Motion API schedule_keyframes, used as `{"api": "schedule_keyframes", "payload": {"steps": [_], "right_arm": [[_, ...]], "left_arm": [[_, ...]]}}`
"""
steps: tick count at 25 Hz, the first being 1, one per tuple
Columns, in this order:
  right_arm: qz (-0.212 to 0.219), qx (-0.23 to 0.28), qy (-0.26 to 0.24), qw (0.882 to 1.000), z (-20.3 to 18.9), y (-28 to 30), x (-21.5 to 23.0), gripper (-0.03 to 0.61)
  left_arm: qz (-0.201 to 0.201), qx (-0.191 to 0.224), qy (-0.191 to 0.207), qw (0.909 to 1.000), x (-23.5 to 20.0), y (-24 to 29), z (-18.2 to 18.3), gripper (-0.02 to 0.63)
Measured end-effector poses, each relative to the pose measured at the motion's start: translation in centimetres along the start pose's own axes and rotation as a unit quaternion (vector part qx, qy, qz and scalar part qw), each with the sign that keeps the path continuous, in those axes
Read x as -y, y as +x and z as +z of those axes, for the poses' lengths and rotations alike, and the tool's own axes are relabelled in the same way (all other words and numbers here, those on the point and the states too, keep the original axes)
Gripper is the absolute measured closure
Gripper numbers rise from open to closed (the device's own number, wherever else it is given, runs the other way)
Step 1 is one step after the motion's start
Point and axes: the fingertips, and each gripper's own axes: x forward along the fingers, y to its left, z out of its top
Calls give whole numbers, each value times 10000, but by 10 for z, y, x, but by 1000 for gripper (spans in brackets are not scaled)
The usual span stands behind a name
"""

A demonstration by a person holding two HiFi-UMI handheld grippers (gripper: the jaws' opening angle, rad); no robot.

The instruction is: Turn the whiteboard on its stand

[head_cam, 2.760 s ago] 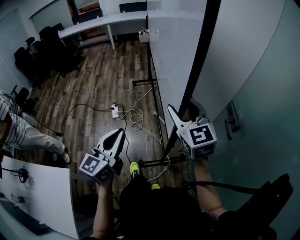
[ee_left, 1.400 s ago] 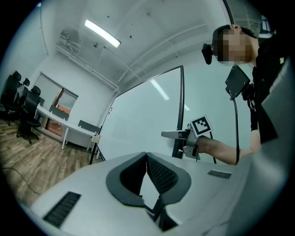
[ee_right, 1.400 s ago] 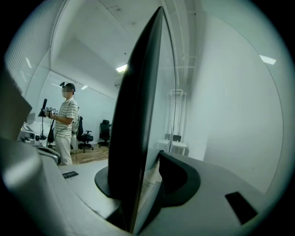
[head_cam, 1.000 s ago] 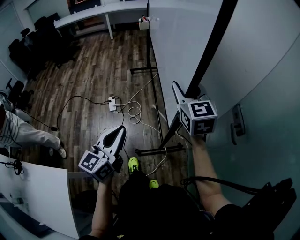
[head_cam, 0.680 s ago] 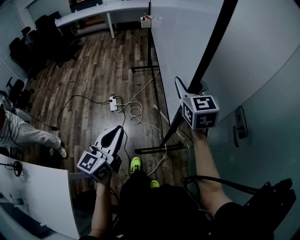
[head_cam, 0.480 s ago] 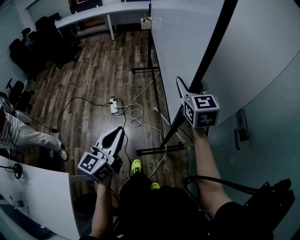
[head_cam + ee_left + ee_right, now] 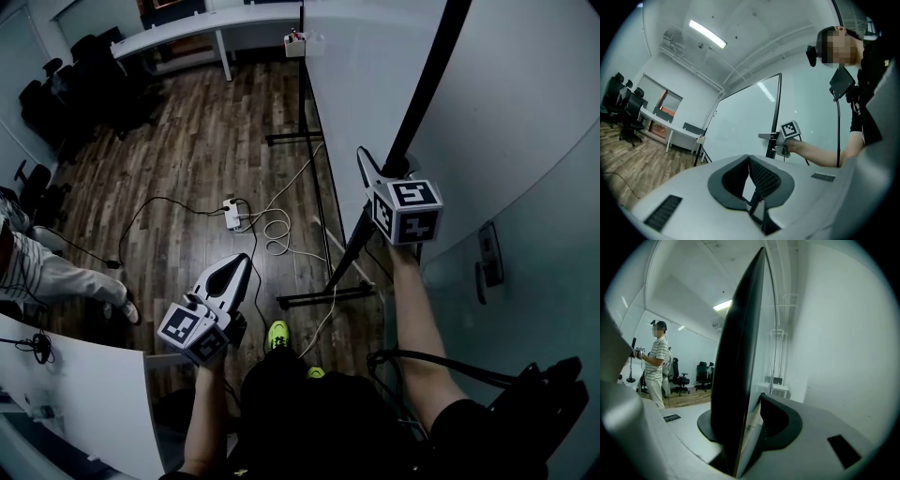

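Note:
The whiteboard [image 7: 356,84] stands tall on its black stand, whose floor foot [image 7: 323,298] lies just ahead of me. Its black side frame [image 7: 422,94] runs up the right of the head view. My right gripper [image 7: 370,167] is raised to that frame, and the frame's edge [image 7: 736,357] sits between the jaws, with the pads [image 7: 780,418] against it. My left gripper [image 7: 239,262] hangs low at my left over the wood floor, jaws together and holding nothing. The left gripper view shows the board [image 7: 745,122] and the right gripper [image 7: 769,139] on its frame.
A power strip [image 7: 231,208] with looped cables lies on the floor left of the stand. A person in a striped shirt [image 7: 28,262] stands far left. A glass wall with a door handle [image 7: 487,253] is close at right. White table [image 7: 84,394] at lower left, desk [image 7: 187,28] and chairs [image 7: 56,94] behind.
My right gripper has climbed from below the board's corner to the side frame and closed round its edge, then edged slightly right. The left gripper has barely moved.

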Motion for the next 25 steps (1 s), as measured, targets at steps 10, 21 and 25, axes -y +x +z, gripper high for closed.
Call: {"api": "schedule_keyframes", "payload": {"steps": [10,21,25], "right_arm": [[129,-23,-14,9999,0,-4,-2,439],[-71,6,42,10000,-6,-7,0,445],[-371,52,3,9993,-8,-10,5,476]], "left_arm": [[-204,-4,133,9997,16,3,2,620],[-131,109,102,9998,26,-17,10,620],[-91,162,132,9997,34,-28,11,620]]}}
